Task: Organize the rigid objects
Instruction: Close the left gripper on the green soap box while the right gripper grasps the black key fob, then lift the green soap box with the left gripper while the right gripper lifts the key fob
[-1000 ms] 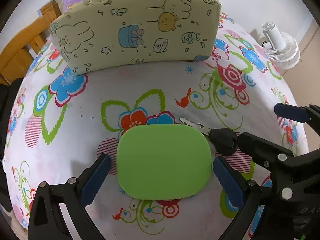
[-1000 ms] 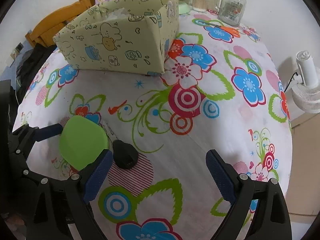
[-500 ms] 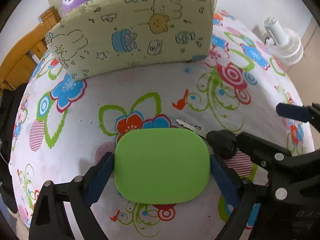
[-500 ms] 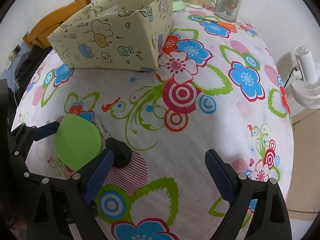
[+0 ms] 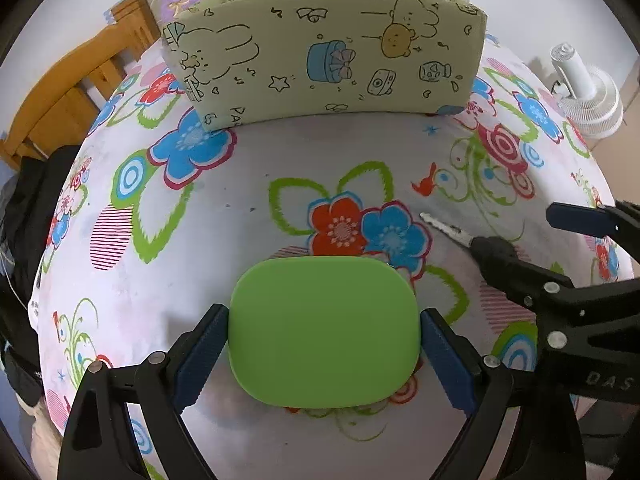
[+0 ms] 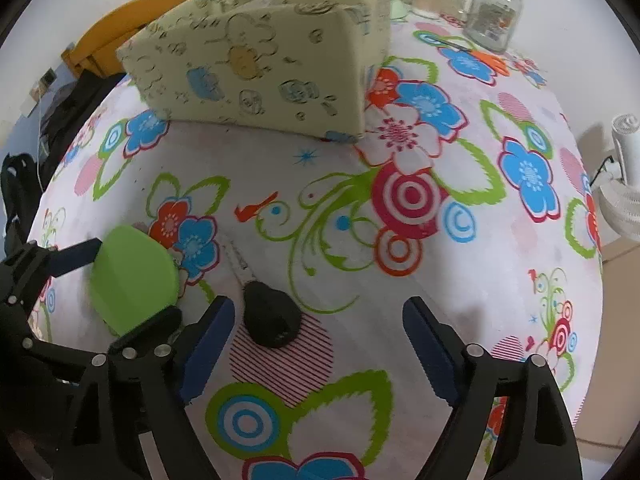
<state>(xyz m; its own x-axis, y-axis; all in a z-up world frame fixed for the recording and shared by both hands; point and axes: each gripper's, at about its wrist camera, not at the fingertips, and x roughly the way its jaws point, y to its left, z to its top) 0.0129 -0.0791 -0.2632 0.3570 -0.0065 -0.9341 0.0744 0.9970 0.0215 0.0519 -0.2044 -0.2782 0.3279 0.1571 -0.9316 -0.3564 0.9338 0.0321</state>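
A flat green rounded-rectangle lid [image 5: 324,330] is held between the blue pads of my left gripper [image 5: 324,354], lifted a little off the flowered tablecloth; it also shows in the right wrist view [image 6: 132,276]. A car key with a black head [image 6: 272,318] and metal blade lies on the cloth, just ahead of my right gripper [image 6: 320,344], which is open and empty around that spot. In the left wrist view the key [image 5: 460,236] lies right of the lid, partly behind the right gripper's arm.
A cream cartoon-print storage box [image 5: 324,60] stands at the back of the table [image 5: 248,184]; it also shows in the right wrist view [image 6: 256,68]. A glass jar with a green lid [image 6: 496,12] stands far right. A white fan [image 5: 588,92] and a wooden chair [image 5: 72,92] are beside the table.
My left gripper closed onto the green lid and raised it slightly. My right gripper moved in so the key lies nearer between its open fingers.
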